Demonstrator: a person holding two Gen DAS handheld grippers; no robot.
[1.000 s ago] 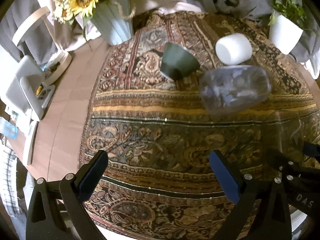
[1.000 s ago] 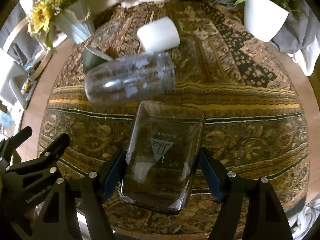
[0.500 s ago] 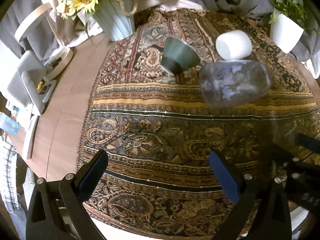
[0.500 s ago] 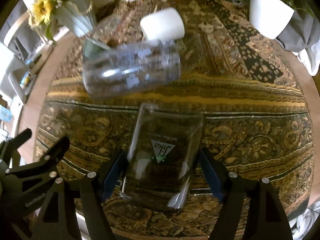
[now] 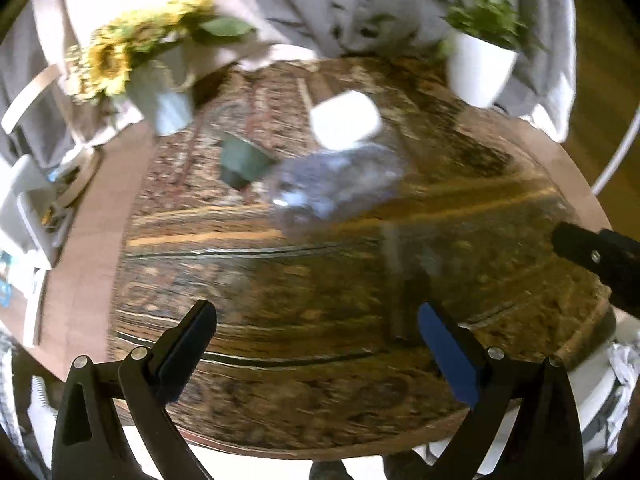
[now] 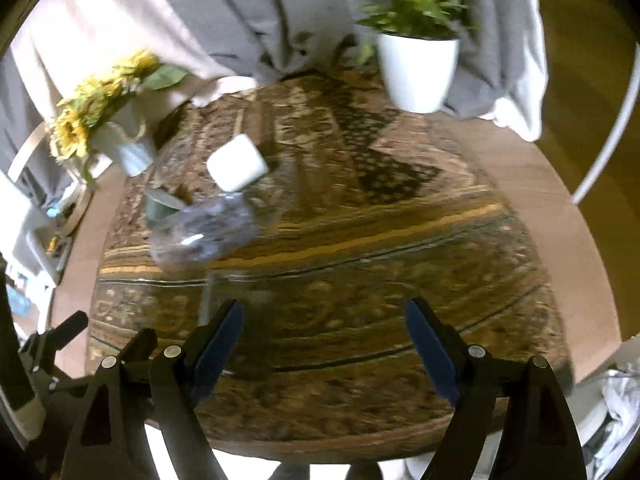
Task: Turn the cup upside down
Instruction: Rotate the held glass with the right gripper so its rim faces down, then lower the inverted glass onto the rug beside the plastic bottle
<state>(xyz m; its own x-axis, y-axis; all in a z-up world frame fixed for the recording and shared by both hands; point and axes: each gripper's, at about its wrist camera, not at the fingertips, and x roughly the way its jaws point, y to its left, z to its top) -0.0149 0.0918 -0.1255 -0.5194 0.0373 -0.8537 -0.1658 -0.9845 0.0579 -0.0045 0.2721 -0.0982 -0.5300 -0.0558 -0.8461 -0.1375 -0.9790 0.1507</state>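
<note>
A clear drinking glass point(image 5: 408, 280) stands on the patterned cloth, very faint and blurred, just beyond my left gripper's right finger. In the right wrist view its faint outline point(image 6: 228, 292) sits left of the jaws, beside the left finger. My right gripper point(image 6: 324, 332) is open and empty. My left gripper point(image 5: 316, 336) is open and empty. A clear patterned glass point(image 5: 336, 184) point(image 6: 204, 232) lies on its side further back. I cannot tell which way up the near glass stands.
A white cup point(image 5: 346, 122) point(image 6: 236, 162) and a dark green cup point(image 5: 242, 160) lie behind the fallen glass. A sunflower vase point(image 5: 160, 96) stands back left, a white plant pot point(image 6: 418, 68) back right. The round table's edge point(image 6: 560, 208) curves at right.
My right gripper has let go of the clear glass and pulled back and up; the glass now stands on the cloth. Both cameras have risen and tilted, and the views are blurred by motion.
</note>
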